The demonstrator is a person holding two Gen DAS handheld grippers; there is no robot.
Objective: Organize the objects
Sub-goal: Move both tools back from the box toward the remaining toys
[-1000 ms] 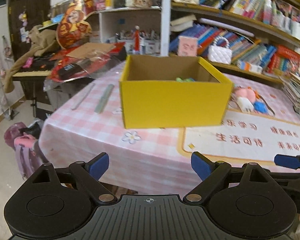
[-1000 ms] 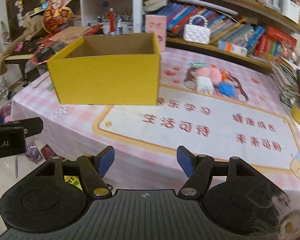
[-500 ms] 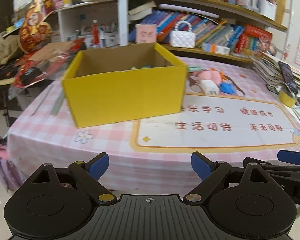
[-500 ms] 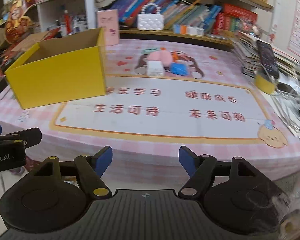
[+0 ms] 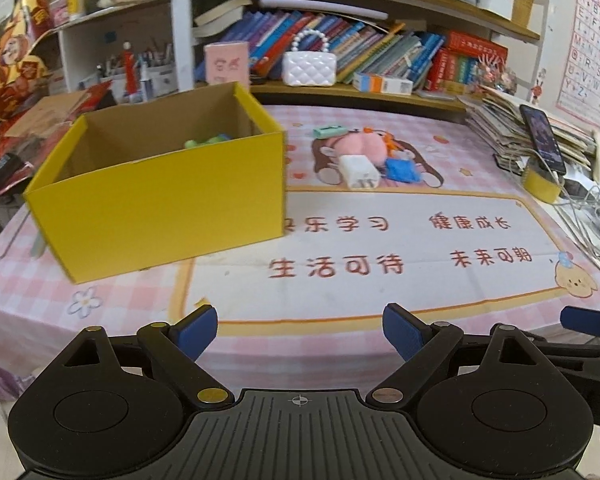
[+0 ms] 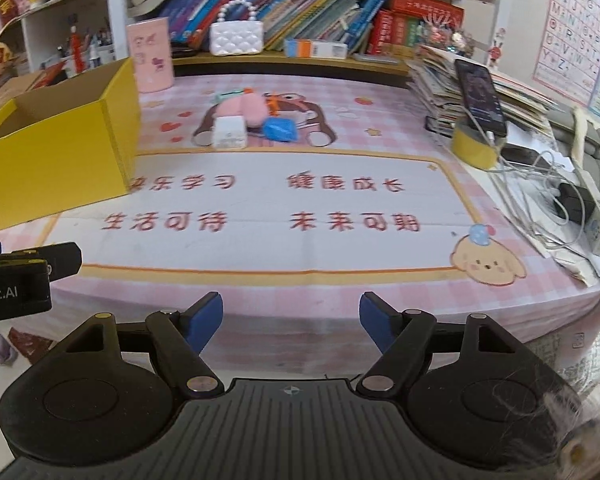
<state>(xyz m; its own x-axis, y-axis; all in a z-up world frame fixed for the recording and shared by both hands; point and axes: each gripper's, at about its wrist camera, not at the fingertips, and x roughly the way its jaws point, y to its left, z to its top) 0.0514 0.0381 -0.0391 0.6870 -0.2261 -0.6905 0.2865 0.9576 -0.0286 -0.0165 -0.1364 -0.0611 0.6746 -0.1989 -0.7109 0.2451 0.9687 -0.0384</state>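
A yellow cardboard box (image 5: 160,196) (image 6: 56,152) stands open-topped on the left of the pink checked tablecloth (image 5: 340,340), with a green item (image 5: 206,141) inside. Behind the printed mat lie a white charger (image 5: 358,172) (image 6: 229,133), a pink plush (image 5: 356,145) (image 6: 252,109), a blue pouch (image 5: 402,170) (image 6: 280,129) and a mint-green item (image 5: 329,132). My left gripper (image 5: 298,330) hangs open and empty off the table's near edge. My right gripper (image 6: 291,322) is beside it, its jaws opening with nothing between them.
A bookshelf with a white quilted handbag (image 5: 309,68) and a pink card (image 5: 226,63) runs along the back. At the right are stacked papers (image 6: 480,96), a phone (image 6: 480,96) propped on a yellow tape roll (image 6: 474,146), and tangled white cables (image 6: 556,208).
Both views have swung to the right: the yellow box has slid leftward in them and the toys, phone and cables have come into view. The right jaws have widened slightly.
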